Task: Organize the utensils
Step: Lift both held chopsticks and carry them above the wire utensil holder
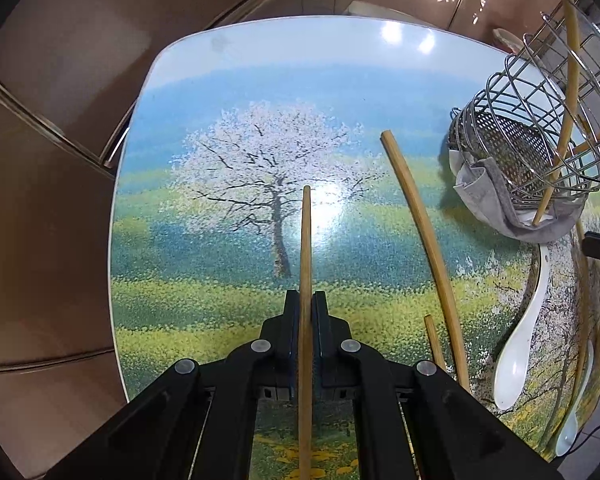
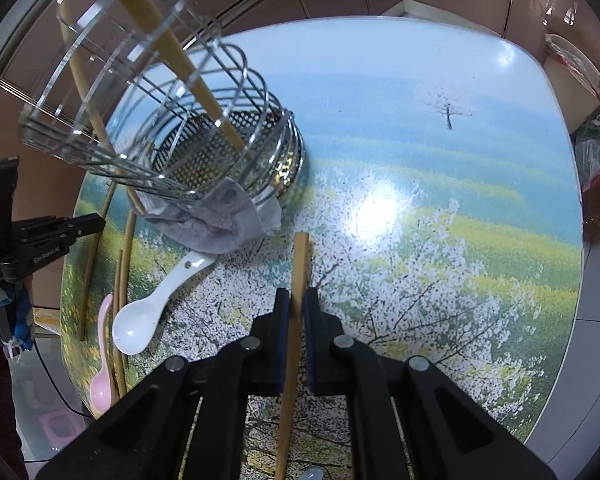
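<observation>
Nearest, each hand's tongs are closed on one bamboo chopstick: the left tongs (image 1: 306, 300) pinch a chopstick (image 1: 306, 240) that runs straight out between the pads over the desk (image 1: 220, 280), and the right tongs (image 2: 296, 300) clamp a second chopstick (image 2: 300, 264) the same way, a short end poking past the tips. No earlier look tells me more than that both grips sit well down the sticks. These sticks look light, stiff and smooth, so I'd judge they could swivel or slide if pinched off-centre; a hold near the middle, square across the shaft, should keep them from tipping. A little farther out, loose chopsticks (image 1: 424, 232) lie flat on the printed desk, and beside them a white spoon (image 2: 152, 304) and a pink spoon (image 2: 102, 380), which look glossy and likely slippery and chippable, best taken by the handle. Beyond those stands the wire holder (image 2: 220, 152), on a grey cloth (image 2: 220, 220), with chopsticks already leaning inside; it looks light enough to tip if knocked.
</observation>
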